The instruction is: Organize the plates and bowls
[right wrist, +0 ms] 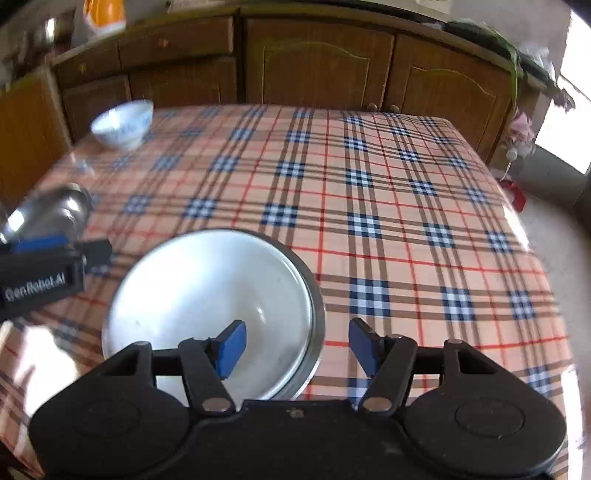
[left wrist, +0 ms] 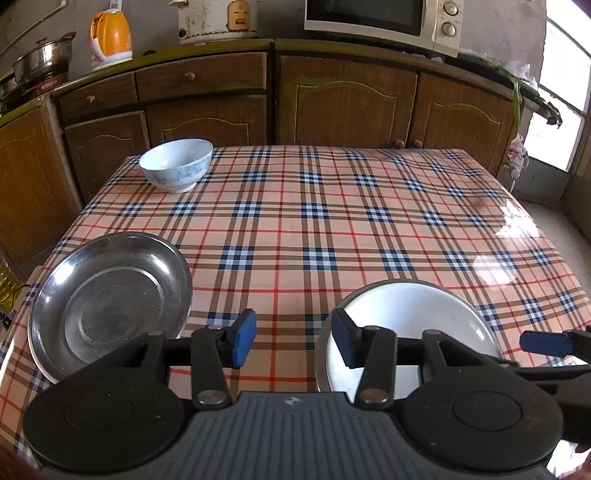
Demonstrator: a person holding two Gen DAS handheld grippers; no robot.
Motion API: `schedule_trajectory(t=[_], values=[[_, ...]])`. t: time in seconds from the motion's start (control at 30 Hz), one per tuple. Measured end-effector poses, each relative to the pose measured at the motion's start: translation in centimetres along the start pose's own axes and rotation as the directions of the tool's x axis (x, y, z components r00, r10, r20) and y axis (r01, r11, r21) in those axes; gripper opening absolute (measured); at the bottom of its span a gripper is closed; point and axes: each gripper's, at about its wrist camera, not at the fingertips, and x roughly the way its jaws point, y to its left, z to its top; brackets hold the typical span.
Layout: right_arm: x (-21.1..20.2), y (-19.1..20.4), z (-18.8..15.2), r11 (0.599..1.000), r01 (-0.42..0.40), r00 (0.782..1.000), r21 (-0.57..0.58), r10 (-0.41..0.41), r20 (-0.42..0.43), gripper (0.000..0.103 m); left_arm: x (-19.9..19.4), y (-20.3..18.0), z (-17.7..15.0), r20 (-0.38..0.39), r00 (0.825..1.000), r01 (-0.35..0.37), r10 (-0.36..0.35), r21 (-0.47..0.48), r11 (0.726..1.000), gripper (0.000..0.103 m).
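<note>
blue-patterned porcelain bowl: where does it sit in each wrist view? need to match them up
Left wrist view: the blue-patterned bowl stands upright at the table's far-left corner, upper left of the picture, sharp.
Right wrist view: same bowl, upper left again, blurred, at that same far corner.
Shared landmark: the white plate near the front edge; it is lower right in the left view, lower centre-left in the right view.

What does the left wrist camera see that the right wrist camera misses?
Only the left view: the microwave, rice cooker and the steel plate shown whole. Only the right view: the white plate shown whole, and a red object on the floor. Both: the plaid tablecloth, the blue-patterned bowl, the orange kettle and the wooden cabinets.
</note>
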Motion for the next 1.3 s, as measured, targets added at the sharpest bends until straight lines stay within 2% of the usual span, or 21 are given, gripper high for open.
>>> schedule_trajectory(t=[0.17, 0.3, 0.4, 0.47, 0.63, 0.83, 0.93, 1.3], values=[[-1.8, -0.2, -0.1, 0.998, -0.045, 0.995, 0.033, 0.042, 0.089, 0.074, -0.5, 0.3, -0.1, -0.001, 1.0, 0.008, -0.008, -0.004, 1.0, 0.047], [-3.4, 0.3, 0.4, 0.997, -0.063, 0.982, 0.054, 0.052, 0.181, 0.08, -1.1, 0.8, 0.1, 0.006, 1.0, 0.013, -0.013, -0.019, 1.0, 0.051], [-4.4, 0.7, 0.2, 0.991, -0.09, 0.951, 0.095, 0.058, 0.303, 0.081, -1.6, 1.3, 0.3, 0.013, 1.0, 0.01, -0.01, -0.029, 1.0, 0.053], [-4.6, 1.0, 0.1, 0.992, -0.075, 0.939, 0.104, 0.036, 0.342, 0.081, -2.0, 1.8, 0.5, 0.018, 1.0, 0.003, -0.002, -0.04, 0.999, 0.056], [-5.2, 2.2, 0.4, 0.997, -0.04, 0.947, 0.067, 0.016, 0.322, 0.081, -2.8, 2.9, 0.9, 0.025, 1.0, -0.015, 0.016, -0.064, 0.998, 0.06], [-6.4, 3.6, 0.7, 0.998, -0.034, 0.945, 0.043, 0.018, 0.327, 0.081, -3.6, 4.2, 1.1, 0.032, 0.999, -0.031, 0.034, -0.088, 0.996, 0.064], [-6.7, 4.2, 1.1, 0.998, -0.048, 0.949, 0.037, 0.034, 0.314, 0.081, -3.9, 4.9, 1.4, 0.036, 0.999, -0.036, 0.04, -0.099, 0.994, 0.064], [-7.6, 7.2, 3.9, 0.996, -0.091, 0.941, 0.002, 0.085, 0.328, 0.081, -4.9, 6.8, 2.7, 0.062, 0.996, -0.056, 0.064, -0.122, 0.991, 0.067]])
